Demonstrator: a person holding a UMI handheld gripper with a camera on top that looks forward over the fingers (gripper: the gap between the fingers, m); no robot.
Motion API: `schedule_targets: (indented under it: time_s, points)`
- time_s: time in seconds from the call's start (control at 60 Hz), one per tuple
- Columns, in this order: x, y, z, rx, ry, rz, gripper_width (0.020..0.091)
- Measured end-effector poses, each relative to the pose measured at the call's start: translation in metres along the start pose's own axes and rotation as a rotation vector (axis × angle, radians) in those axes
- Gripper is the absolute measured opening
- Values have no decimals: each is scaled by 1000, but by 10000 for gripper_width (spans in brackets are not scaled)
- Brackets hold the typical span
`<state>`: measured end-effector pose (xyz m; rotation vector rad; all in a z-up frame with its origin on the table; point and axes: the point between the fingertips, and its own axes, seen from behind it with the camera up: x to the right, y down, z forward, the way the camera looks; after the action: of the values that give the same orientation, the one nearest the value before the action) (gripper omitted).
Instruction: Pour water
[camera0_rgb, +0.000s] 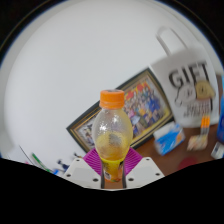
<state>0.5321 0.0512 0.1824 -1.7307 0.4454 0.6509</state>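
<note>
Clear bottle (113, 135) with orange cap, yellowish liquid low inside, upright, gripped at its lower body between the gripper (112, 163) fingers, pink pads pressing both sides. Behind the bottle: framed colourful picture (135, 108) leaning on the wall. Beside that, white "GIFT" bag (187, 88).

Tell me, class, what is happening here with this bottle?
A hand-held gripper has a clear plastic bottle with an orange cap between its pink-padded fingers, which appear to press on its lower part. The bottle stands upright, with yellowish liquid low inside. The cap is on, so no pouring has begun. Behind it, a framed picture leans against the wall beside a white GIFT bag.
</note>
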Motion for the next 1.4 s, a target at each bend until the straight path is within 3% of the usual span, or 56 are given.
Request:
schedule_targets:
  time_s: [0.117,0.3,0.55,0.633,0.667,0.8,0.9,0.933,1.0,1.4]
  points:
    - [62,-23,-9,43,134,-288,235]
    - [175,-9,-8,-24,313,-517,233]
    - [249,48,-3,-123,361,-531,239]
    - [248,48,-5,-84,353,-536,240]
    - [248,47,-5,-83,353,-537,265]
    - [249,50,-5,-104,361,-536,484]
    - [254,61,-14,-175,388,-536,876]
    - [253,61,-19,-181,397,-542,827]
    - [252,59,-34,-185,434,-559,868]
    - [146,99,-184,-265,482,-557,852]
